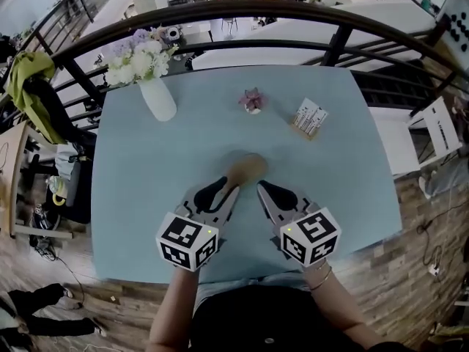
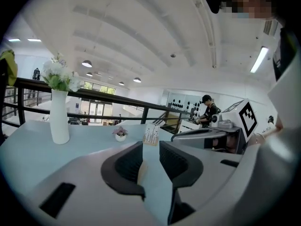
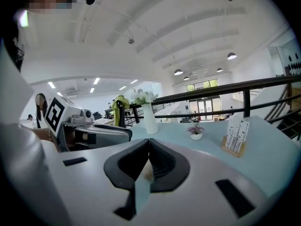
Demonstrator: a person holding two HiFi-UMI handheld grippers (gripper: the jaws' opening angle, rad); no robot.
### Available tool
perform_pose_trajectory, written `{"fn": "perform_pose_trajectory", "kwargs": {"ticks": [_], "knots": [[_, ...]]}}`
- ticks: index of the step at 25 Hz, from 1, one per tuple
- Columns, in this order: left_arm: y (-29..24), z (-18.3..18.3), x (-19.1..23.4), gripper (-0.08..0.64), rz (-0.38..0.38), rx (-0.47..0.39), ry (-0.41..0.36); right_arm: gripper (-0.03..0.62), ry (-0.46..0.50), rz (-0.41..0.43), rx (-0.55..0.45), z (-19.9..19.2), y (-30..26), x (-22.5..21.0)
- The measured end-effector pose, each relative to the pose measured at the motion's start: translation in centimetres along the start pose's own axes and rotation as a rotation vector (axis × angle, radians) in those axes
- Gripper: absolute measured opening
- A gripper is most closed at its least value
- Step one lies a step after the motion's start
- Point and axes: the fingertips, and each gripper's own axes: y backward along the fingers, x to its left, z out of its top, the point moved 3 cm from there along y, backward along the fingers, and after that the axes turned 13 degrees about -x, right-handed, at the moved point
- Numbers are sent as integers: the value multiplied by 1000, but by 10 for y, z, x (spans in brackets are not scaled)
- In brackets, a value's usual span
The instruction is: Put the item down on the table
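The head view looks steeply down on the surface from above. Each gripper view rides low, close behind its own fingers, facing across the surface; beyond the fingers both share the vase and card stand.

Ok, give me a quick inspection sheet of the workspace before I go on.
Surface: light blue table.
Job's things: tan item, blurred, at the left gripper's tips; contact unclear.
Clutter: vase of flowers, small pink plant, card holder.
Grippers: left jaws apart; right gripper jaws together at the tips.
Cables: cable on the floor, right side.
Surroundings: black railing, green garment at left.
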Motion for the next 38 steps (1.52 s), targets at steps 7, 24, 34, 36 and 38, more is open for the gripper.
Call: {"fn": "perform_pose_trajectory", "kwargs": {"ticks": [7, 24, 34, 36, 38], "knots": [[23, -10, -11, 52, 52, 9, 9, 6, 15, 48, 14, -1, 9, 17], [35, -40, -11, 15, 63, 86, 33, 5, 7, 57, 57, -21, 15, 26], [32, -40, -11, 15, 51, 94, 23, 5, 8, 60, 91, -27, 15, 24], [31, -40, -11, 15, 50, 95, 26, 5, 10, 59, 93, -27, 15, 24], [31, -41, -11, 15, 51, 95, 29, 5, 12, 61, 96, -27, 14, 24]]}}
